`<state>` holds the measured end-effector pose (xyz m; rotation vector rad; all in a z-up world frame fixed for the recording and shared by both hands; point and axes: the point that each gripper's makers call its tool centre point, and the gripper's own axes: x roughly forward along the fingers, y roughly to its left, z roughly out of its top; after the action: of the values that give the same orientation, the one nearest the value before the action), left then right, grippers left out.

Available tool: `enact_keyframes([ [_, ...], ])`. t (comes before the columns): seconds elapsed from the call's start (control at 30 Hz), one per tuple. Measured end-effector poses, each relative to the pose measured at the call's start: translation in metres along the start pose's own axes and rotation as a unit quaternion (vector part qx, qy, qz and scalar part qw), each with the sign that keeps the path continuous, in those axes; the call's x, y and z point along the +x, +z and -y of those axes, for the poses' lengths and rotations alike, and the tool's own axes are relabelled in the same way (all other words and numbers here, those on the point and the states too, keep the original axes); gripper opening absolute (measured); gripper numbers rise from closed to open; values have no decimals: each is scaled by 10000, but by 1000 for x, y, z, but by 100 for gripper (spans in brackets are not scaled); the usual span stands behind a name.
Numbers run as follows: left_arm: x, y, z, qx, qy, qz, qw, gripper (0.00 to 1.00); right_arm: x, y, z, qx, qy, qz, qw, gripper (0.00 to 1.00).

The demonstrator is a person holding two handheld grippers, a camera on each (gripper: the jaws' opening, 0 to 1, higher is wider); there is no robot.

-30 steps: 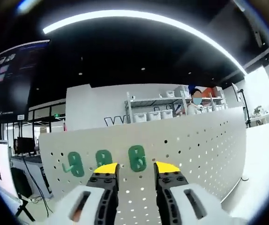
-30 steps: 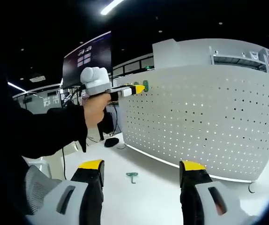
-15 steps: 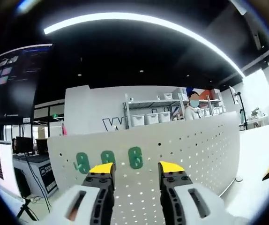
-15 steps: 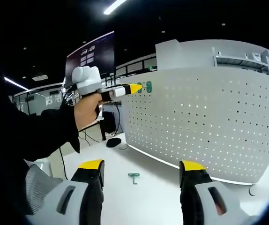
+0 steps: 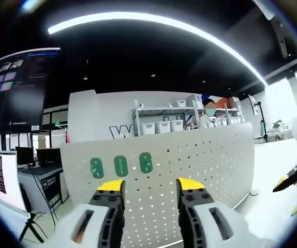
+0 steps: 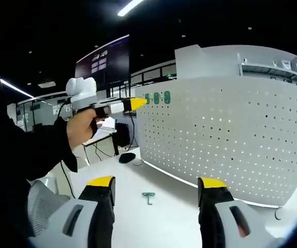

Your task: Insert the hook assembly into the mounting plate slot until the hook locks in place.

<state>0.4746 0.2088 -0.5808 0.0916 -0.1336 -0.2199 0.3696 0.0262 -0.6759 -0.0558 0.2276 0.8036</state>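
A white perforated mounting plate [image 5: 200,160] stands upright on a white table [image 6: 169,217]. Three green hook assemblies [image 5: 120,166] sit in a row near its upper left; in the right gripper view the same hooks [image 6: 156,97] show at the board's top corner. A loose green hook [image 6: 148,196] lies on the table in front of the board. My left gripper [image 5: 150,186] is open and empty, short of the board, below the mounted hooks. A hand holds that left gripper [image 6: 122,106] in the air left of the board. My right gripper [image 6: 156,182] is open and empty above the table, and the right gripper [image 5: 293,175] enters at the edge.
Shelving with white bins [image 5: 161,124] and a person stand behind the board. A dark wall screen [image 5: 14,88] hangs at the left, with desks and monitors below. A black object [image 6: 127,157] and cables lie by the board's left end. A sleeve [image 6: 29,155] fills the left side.
My left gripper has drawn back from the board, leftward in the right gripper view; the three mounted hooks look smaller and farther. The right gripper has stayed still, and its tip has come into the left gripper view.
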Motion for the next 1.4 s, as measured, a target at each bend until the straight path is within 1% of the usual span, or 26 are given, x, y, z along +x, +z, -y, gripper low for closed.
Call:
enact_keyframes([
  [0.4,-54,-19,4,38,-169,-313,9994,41,12,-1,3,-112,93,-63,9999,61],
  [0.63,-85,-31,13,-39,-260,-458,9986,42,22,-2,2,-198,213,-122,9995,59],
  [0.83,-110,-39,24,-104,-429,-515,9977,42,33,-10,1,-262,317,-235,9989,57],
  [1.1,-135,-52,38,-214,-653,-644,9956,42,49,-18,0,-359,501,-293,9977,54],
  [1.3,-147,-58,48,-340,-839,-698,9934,42,66,-34,-1,-483,700,-456,9953,49],
  [1.4,-152,-60,56,-306,-936,-724,9925,42,75,-41,0,-532,767,-505,9944,47],
])
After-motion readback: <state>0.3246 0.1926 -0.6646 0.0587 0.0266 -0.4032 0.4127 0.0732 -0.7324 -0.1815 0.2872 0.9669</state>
